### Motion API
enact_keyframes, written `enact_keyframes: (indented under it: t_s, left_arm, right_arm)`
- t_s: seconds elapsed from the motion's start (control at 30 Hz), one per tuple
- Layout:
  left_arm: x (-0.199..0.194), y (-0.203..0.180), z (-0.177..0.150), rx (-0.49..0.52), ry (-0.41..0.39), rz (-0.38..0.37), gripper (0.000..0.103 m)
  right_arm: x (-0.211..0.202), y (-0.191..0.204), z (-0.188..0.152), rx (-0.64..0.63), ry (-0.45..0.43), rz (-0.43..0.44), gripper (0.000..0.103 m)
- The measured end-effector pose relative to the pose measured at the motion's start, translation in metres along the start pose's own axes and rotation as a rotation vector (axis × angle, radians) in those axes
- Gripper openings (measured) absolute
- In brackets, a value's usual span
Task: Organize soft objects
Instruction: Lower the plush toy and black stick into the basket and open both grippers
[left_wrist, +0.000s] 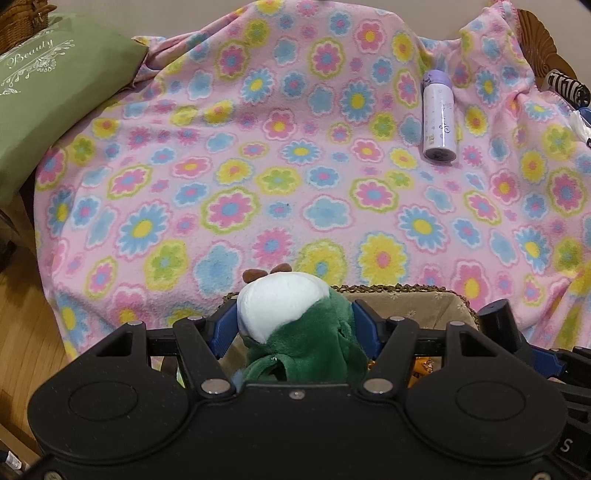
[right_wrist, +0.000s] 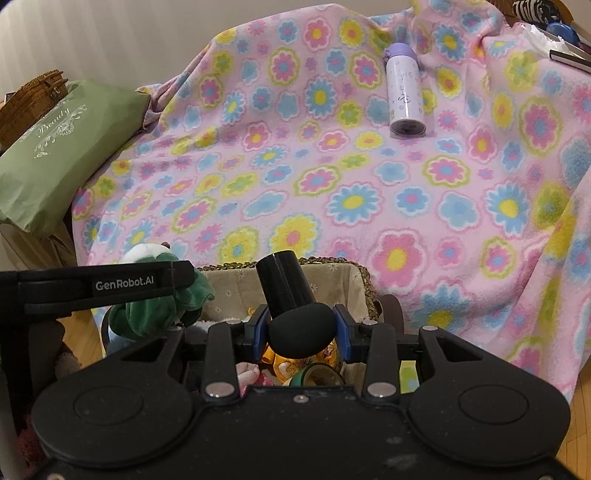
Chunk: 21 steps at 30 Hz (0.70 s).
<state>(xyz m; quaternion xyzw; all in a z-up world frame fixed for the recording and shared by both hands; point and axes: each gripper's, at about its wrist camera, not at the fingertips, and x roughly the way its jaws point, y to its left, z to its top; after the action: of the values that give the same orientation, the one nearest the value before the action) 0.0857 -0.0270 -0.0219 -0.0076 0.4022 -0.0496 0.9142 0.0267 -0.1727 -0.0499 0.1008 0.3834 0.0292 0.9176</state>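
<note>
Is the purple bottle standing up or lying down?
Lying down. The purple bottle rests on its side on the flowery blanket, lavender cap pointing away and its round base facing the camera.

Even, soft indoor light, faint shadows, no glare; fisheye bending curves the edges, with slight blur throughout.

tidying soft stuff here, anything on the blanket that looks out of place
Yes: a purple-capped bottle lies on its side on the flowered blanket, toward its far right. It is hard, not soft, and alone there.
</note>
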Motion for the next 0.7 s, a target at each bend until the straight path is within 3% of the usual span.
enact_keyframes:
  t_s: [0.17,0.33,0.7]
  left_arm:
    - [-0.001,-0.001,0.000,0.008,-0.008,-0.001,0.063]
    - [-0.005,-0.002,0.001,0.009,-0.024,0.004,0.073]
    - [-0.015,0.001,-0.004,0.007,-0.030,0.015,0.077]
  right_arm:
    - [0.000,0.000,0.000,0.002,0.000,-0.009,0.038]
    - [-0.002,-0.001,0.000,0.008,-0.006,-0.011,0.041]
    - [-0.006,-0.002,-0.003,-0.001,-0.008,-0.030,0.051]
